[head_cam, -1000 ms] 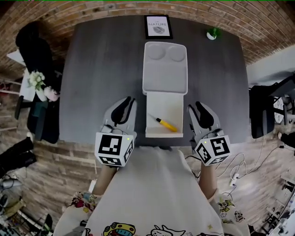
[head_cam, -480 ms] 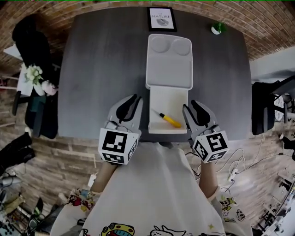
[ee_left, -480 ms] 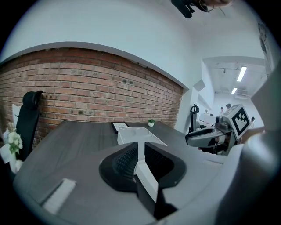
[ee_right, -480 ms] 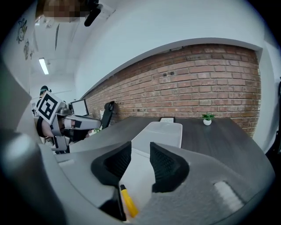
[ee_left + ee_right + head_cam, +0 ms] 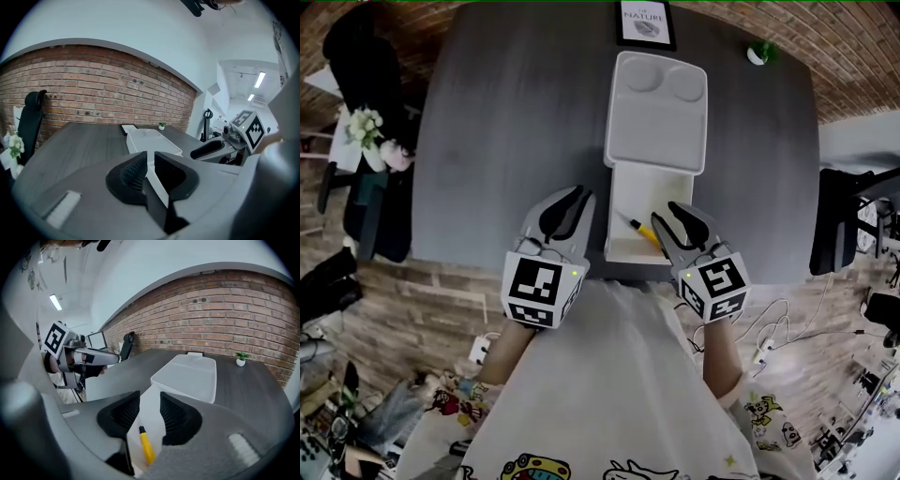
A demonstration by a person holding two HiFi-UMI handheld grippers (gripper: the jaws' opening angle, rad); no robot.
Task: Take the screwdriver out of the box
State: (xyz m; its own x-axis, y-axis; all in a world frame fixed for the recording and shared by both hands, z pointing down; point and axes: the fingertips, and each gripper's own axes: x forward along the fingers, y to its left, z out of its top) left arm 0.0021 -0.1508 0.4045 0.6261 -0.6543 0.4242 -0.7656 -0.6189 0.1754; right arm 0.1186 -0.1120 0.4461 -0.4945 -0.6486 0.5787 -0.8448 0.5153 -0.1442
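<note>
Yellow screwdriver (image 5: 146, 449) lies untouched in the box (image 5: 661, 192); the right gripper (image 5: 150, 400), jaws opening above it, should straddle the handle squarely before closing.

The table (image 5: 506, 122) is dark grey with a faint wood grain. The box (image 5: 652, 192) at its near edge is white, and so is the lid (image 5: 659, 112). The screwdriver (image 5: 645, 232) has a yellow handle with a black collar. At the far edge stand a black-framed white picture (image 5: 644, 23) and a green plant (image 5: 759, 52). The wall (image 5: 225, 305) is red-brown brick. The person's shirt (image 5: 609, 394) is white with coloured cartoon prints.
</note>
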